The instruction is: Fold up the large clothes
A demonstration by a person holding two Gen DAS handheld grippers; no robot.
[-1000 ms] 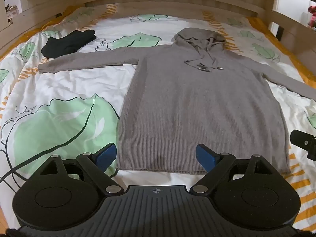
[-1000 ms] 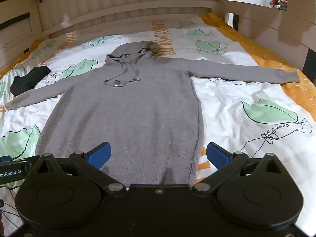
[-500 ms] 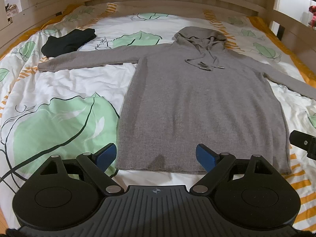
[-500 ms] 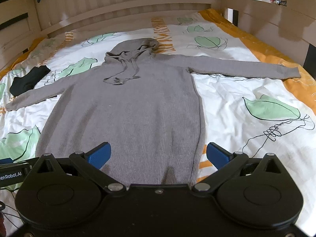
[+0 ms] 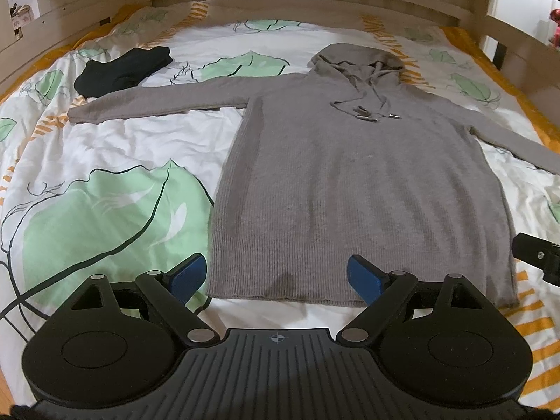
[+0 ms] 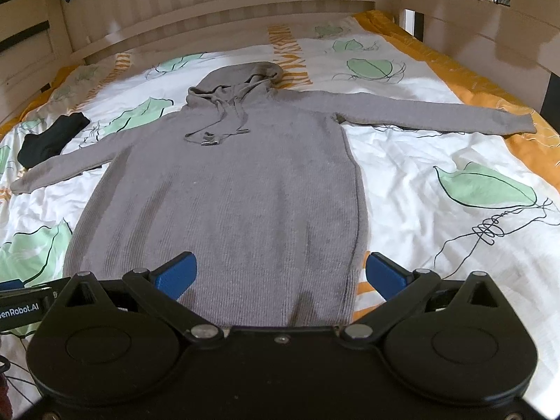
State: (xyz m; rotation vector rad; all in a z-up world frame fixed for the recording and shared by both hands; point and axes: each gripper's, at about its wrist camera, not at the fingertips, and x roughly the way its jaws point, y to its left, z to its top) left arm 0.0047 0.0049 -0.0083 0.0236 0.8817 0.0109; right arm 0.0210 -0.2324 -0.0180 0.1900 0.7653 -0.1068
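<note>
Nothing has shifted since a moment ago: the grey hooded sweater [image 5: 364,189] lies flat mid-bed, sleeves outspread, with left tongs [image 5: 276,276] and right tongs [image 6: 280,274] both wide, empty, above its hem.

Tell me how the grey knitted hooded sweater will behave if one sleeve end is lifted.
The grey knitted hooded sweater lies flat and limp on the leaf-print bed cover, so it will probably droop and drag its body. Its ribbed knit looks thick, so likely heavy for cloth and stretchy. The metal-tipped drawstrings lie loose and may swing.
</note>
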